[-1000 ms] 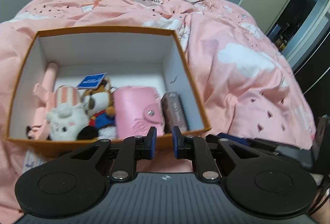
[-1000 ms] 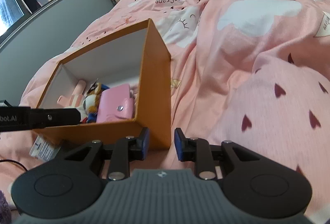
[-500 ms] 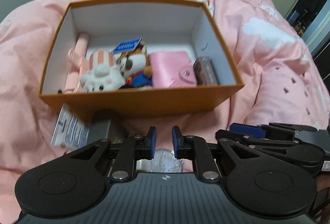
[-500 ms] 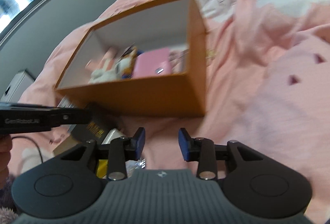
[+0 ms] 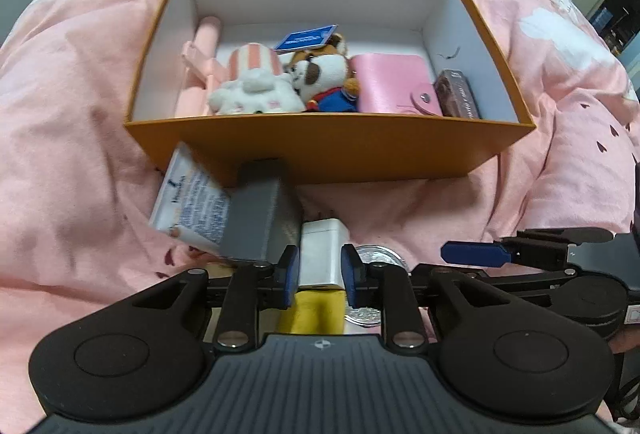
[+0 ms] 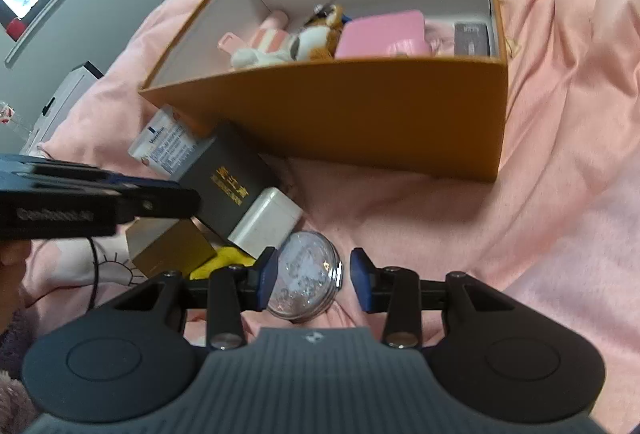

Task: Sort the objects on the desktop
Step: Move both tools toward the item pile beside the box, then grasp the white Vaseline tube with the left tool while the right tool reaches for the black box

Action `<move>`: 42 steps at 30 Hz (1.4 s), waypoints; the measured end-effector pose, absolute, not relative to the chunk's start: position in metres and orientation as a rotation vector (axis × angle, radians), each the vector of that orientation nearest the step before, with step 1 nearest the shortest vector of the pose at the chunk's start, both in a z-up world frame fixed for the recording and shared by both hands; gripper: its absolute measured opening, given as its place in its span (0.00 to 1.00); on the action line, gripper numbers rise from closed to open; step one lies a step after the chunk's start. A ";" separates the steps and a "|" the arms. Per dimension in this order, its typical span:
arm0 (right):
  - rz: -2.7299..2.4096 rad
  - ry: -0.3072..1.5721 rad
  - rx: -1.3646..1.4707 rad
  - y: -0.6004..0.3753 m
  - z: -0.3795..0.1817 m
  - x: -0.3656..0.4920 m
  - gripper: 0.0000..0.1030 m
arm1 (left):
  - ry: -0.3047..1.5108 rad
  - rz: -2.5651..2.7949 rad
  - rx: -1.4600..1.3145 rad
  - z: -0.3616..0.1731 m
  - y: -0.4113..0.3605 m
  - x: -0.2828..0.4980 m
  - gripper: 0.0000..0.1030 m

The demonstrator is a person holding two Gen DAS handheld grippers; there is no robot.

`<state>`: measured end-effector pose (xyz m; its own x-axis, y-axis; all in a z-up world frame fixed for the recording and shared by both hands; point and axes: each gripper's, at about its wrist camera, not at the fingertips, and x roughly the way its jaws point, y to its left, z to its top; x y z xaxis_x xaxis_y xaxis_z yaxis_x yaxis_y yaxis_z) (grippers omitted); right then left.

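An orange box (image 5: 328, 150) with white inner walls rests on the pink bedding and holds plush toys (image 5: 280, 82), a pink wallet (image 5: 392, 82) and a small dark box (image 5: 458, 94). Loose items lie in front of it. My left gripper (image 5: 320, 274) points down with its jaws opening, and a white charger block (image 5: 322, 254) shows between the fingers, which do not clamp it. My right gripper (image 6: 314, 270) is also opening, over a round clear container (image 6: 306, 274), with a gap at the right pad.
Beside the charger lie a grey box (image 5: 256, 222), a white printed packet (image 5: 188, 206), a yellow item (image 5: 316, 310) and a gold box (image 6: 168, 242). Rumpled pink bedding (image 6: 560, 154) spreads to the right. A grey wall and a window stand at the left.
Both grippers tipped downward and drew back from the box toward the loose items in front of it. Both pairs of jaws stand wider than before.
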<state>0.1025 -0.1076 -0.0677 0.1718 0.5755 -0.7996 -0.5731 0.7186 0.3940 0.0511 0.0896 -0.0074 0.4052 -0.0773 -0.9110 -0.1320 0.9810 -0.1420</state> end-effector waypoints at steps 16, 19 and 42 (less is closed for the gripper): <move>0.897 1.190 -0.033 -0.090 -0.071 0.106 0.41 | 1.151 0.049 -0.206 -0.001 0.119 0.047 0.37; 0.918 1.205 -0.020 -0.085 -0.069 0.111 0.41 | 1.140 0.045 -0.171 -0.002 0.116 0.047 0.38; 0.902 1.244 0.101 -0.002 -0.056 0.133 0.59 | 1.027 0.119 -0.326 0.004 0.176 0.040 0.41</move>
